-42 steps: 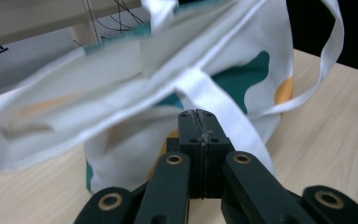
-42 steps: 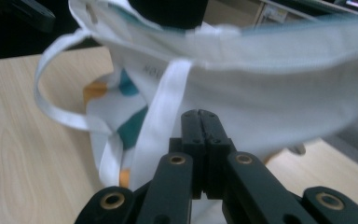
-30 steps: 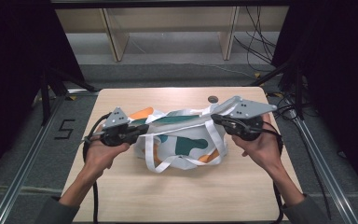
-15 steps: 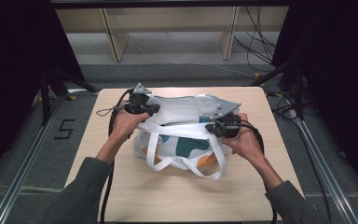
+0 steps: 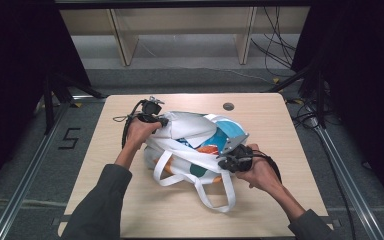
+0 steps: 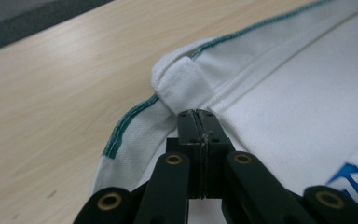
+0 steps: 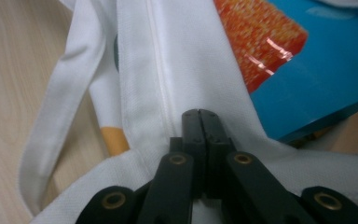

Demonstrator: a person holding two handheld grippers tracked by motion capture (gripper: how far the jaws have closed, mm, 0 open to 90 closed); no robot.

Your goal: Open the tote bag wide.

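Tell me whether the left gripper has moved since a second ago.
Yes. The left gripper has moved toward the wooden table's far edge, still clamping the white fabric bag.

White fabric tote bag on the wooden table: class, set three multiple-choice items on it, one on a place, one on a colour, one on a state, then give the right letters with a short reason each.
1. Where on the light wooden table does the white fabric tote bag lie?
A. around the middle
B. hanging off the near edge
C. on the far right corner

2. What colour is the stitched line along the bag's hem by the left gripper?
A. red
B. green
C. yellow

3. How do the jaws of the right gripper stand?
A. wide open above the bag
B. shut on the bag's cloth
C. shut on the table edge

Answers:
1 A, the high view shows bare tabletop on every side of the bag.
2 B, the left gripper view shows green thread along the hem.
3 B, the right gripper view shows the jaws pressed together with white cloth pinched at their tips.
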